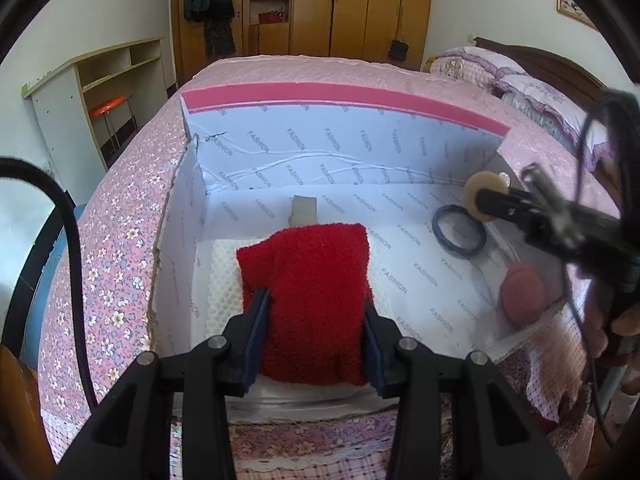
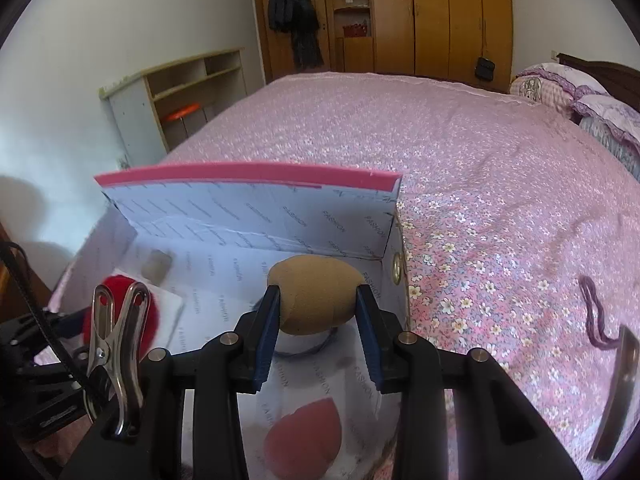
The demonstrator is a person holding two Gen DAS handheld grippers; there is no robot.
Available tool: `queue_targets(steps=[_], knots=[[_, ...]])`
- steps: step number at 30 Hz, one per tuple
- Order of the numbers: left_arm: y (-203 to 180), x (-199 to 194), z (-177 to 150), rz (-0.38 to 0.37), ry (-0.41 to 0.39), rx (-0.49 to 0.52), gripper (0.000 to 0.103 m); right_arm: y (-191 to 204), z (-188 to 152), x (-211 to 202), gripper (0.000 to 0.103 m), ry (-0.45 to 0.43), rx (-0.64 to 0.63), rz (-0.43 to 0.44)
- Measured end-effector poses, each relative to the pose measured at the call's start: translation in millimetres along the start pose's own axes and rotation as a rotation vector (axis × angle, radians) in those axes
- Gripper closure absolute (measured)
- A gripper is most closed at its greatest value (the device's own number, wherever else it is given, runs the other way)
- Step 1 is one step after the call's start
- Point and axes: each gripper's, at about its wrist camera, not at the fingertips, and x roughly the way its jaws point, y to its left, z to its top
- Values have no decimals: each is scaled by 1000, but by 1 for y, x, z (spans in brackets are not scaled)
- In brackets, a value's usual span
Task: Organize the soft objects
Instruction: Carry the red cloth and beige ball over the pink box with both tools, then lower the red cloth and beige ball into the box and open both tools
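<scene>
A red fluffy cloth [image 1: 312, 296] lies partly on a white mesh pad [image 1: 222, 276] inside the paper-lined box [image 1: 320, 152] on the bed. My left gripper [image 1: 315, 300] is shut on the cloth, with a pad pressing each side. My right gripper [image 2: 318, 292] is shut on a tan egg-shaped sponge [image 2: 316, 276] and holds it over the box's right part. In the left wrist view that tan sponge [image 1: 484, 196] shows above a blue hair band [image 1: 459, 236]. A pink sponge [image 2: 304, 440] rests on the box floor below it.
A small grey piece [image 1: 303, 210] sits by the box's back wall. The box's pink-edged lid [image 2: 248, 172] stands up at the rear. On the floral bedspread [image 2: 480, 200] to the right lie a purple hair tie [image 2: 596, 312] and a flat metal object [image 2: 616, 392]. A metal clip [image 2: 116, 340] shows at left.
</scene>
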Motion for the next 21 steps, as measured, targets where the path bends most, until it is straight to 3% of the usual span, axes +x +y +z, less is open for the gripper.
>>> queue_targets(steps=[8, 21], knots=[[-3, 2, 1, 5, 14, -5, 59, -1, -2, 20, 65, 20, -44, -51], [-9, 5, 3, 23, 15, -2, 57, -5, -3, 28, 65, 26, -34, -48]])
